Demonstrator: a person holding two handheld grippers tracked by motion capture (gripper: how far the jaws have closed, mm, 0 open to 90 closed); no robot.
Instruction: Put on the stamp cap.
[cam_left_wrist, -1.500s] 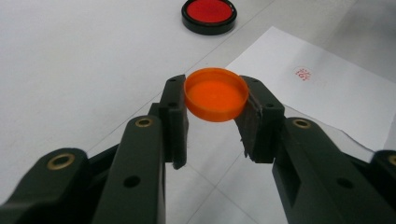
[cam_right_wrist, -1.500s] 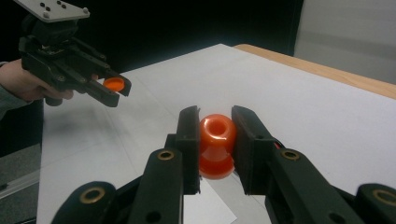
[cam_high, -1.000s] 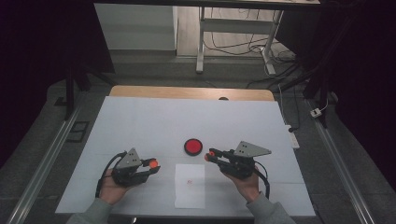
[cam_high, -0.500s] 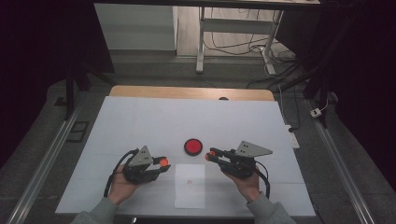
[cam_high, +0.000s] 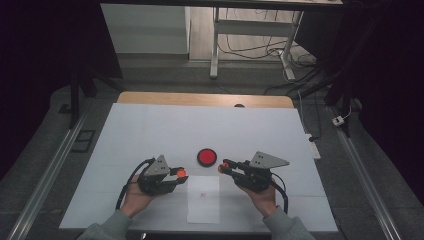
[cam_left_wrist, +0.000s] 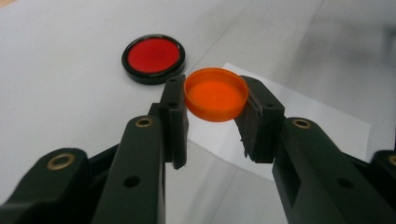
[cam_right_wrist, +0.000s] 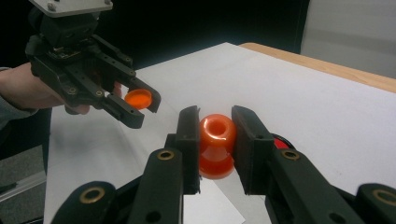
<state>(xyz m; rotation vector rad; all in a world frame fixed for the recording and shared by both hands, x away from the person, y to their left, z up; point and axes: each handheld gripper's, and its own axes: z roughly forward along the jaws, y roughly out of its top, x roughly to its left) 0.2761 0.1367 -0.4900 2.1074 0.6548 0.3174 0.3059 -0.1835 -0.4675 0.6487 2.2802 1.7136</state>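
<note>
White table (cam_high: 150, 130) spread under everything, wooden edge showing at the far side. Paler sheet of paper (cam_high: 204, 207) lying flat near the front edge, between the two hands. Left claw (cam_high: 179, 176) held just above the table left of the paper, clenched on an orange cap (cam_left_wrist: 215, 94) gripped by its rim, open side up, level. Right claw (cam_high: 222, 167) held right of the paper, tips turned toward the left one, clenched on a small orange bottle (cam_right_wrist: 217, 142), pads pressing its two sides, round mouth facing the camera in the right gripper view. Cap and bottle apart, facing each other across the paper, neither touching the table. Red disc with a black rim (cam_high: 206, 157) resting flat on the table just beyond the paper, between the two claws and a little farther out.
</note>
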